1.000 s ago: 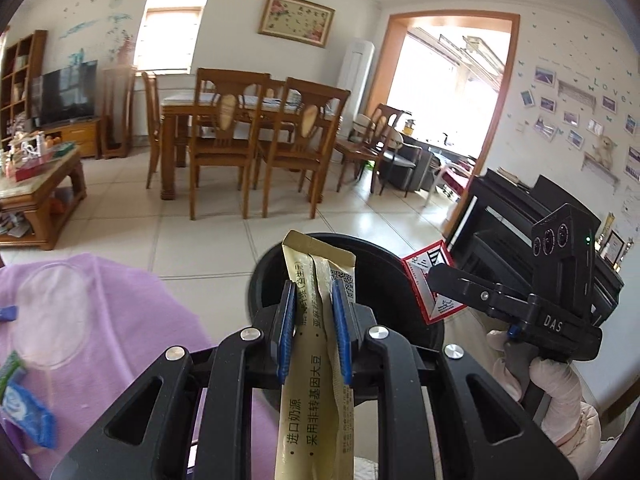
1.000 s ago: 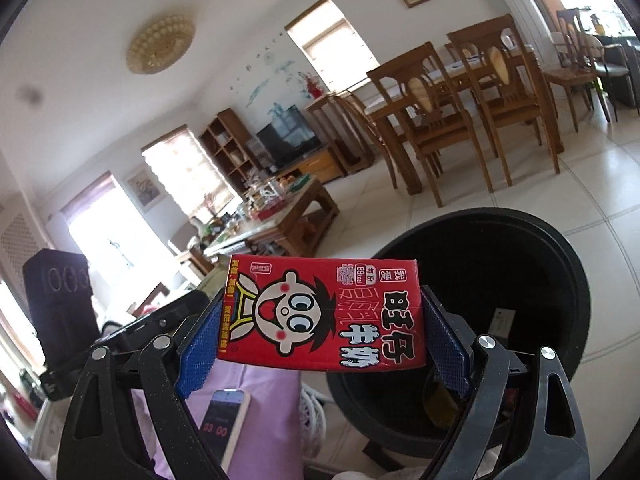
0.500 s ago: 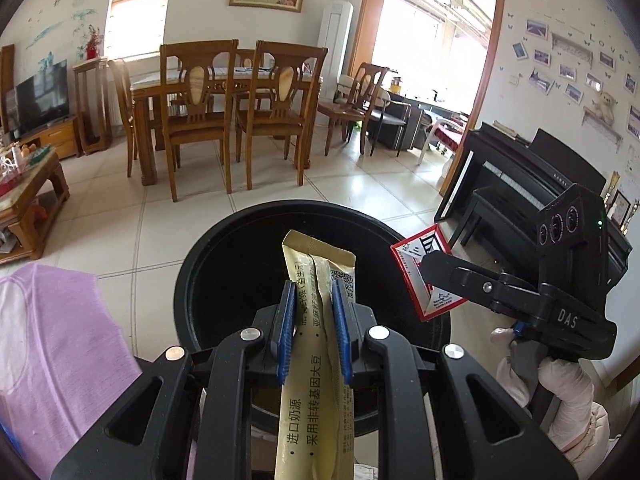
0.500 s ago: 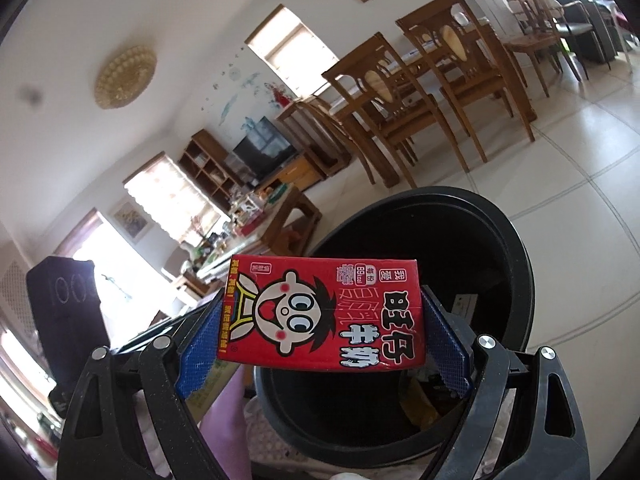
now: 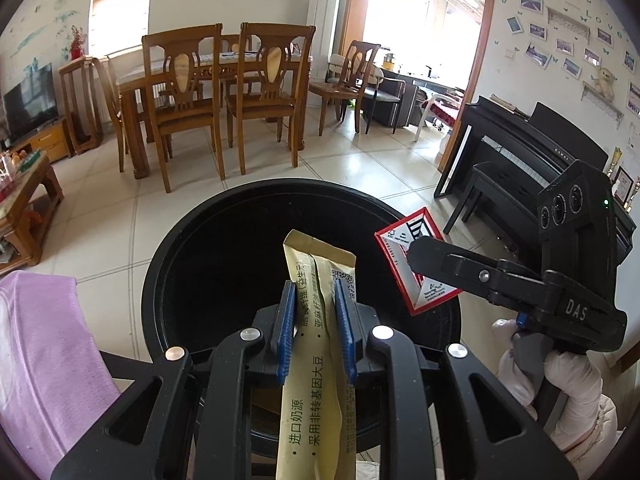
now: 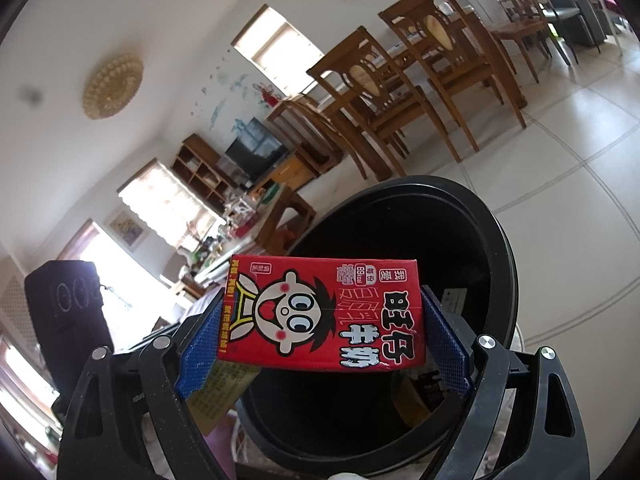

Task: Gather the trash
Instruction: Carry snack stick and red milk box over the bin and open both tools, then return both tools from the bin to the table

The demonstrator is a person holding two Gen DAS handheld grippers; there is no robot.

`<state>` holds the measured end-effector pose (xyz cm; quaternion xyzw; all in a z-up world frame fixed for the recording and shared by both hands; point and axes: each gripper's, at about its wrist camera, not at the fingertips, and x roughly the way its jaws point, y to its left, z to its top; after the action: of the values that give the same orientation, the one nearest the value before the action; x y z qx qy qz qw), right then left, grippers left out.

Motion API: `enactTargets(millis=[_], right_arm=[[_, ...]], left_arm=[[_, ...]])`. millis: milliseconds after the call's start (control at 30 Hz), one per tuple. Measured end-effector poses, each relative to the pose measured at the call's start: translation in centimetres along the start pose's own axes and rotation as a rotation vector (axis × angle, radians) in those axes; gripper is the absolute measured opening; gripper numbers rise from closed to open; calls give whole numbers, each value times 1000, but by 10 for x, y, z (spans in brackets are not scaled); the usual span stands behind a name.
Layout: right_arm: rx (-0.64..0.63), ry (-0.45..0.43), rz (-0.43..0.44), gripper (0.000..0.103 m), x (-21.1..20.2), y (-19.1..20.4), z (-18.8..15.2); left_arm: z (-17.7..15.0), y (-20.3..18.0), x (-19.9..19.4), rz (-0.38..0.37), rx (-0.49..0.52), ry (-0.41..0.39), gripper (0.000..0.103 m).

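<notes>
My left gripper (image 5: 314, 292) hangs over the mouth of a black round bin (image 5: 168, 240), with a yellow sachet (image 5: 316, 260) standing upright between its blue pads. The jaws are opening, and the pads still touch the sachet. My right gripper (image 6: 320, 320) is shut on a red milk carton (image 6: 320, 312), held sideways over the bin (image 6: 508, 264). In the left wrist view the carton (image 5: 400, 252) sticks out over the bin's right rim. The sachet (image 6: 224, 392) shows just below the carton in the right wrist view.
Some trash (image 6: 412, 400) lies at the bin's bottom. A purple cloth (image 5: 40, 340) lies at the lower left. A black piano (image 5: 540, 160) stands to the right, and a dining table with chairs (image 5: 224, 92) across the tiled floor. A gloved hand (image 5: 572, 376) holds the right gripper.
Both grippers came forward and down over the bin, which now fills more of each view. The purple cloth slid off to the left. Both items stay between the pads.
</notes>
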<state>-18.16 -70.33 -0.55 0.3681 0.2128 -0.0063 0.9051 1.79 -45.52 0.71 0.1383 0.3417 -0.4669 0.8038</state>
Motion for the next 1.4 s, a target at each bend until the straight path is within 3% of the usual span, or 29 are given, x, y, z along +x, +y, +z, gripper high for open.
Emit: enactTargets(millis=[133, 267, 367, 500, 633, 767, 1067, 1400], right_arm=[[5, 2, -7, 88, 1, 4, -1], [16, 5, -13, 88, 2, 5, 1], [18, 3, -19, 88, 1, 5, 2], [25, -1, -21, 95, 1, 6, 5], [19, -5, -31, 95, 2, 17, 5], [-2, 3, -39, 95, 6, 34, 2], [-106, 58, -31, 95, 34, 98, -15], [-289, 153, 33, 95, 93, 203, -56]], left_arm=[[0, -3, -1, 12, 5, 10, 24], [-3, -3, -9, 31, 8, -13, 63], [-4, -7, -18, 56, 27, -37, 67], [-8, -6, -34, 66, 20, -60, 81], [-10, 0, -50, 80, 16, -82, 86], [-16, 7, -70, 101, 12, -109, 98], [-51, 53, -116, 173, -69, -122, 98], [-121, 164, -203, 289, -328, -176, 98]])
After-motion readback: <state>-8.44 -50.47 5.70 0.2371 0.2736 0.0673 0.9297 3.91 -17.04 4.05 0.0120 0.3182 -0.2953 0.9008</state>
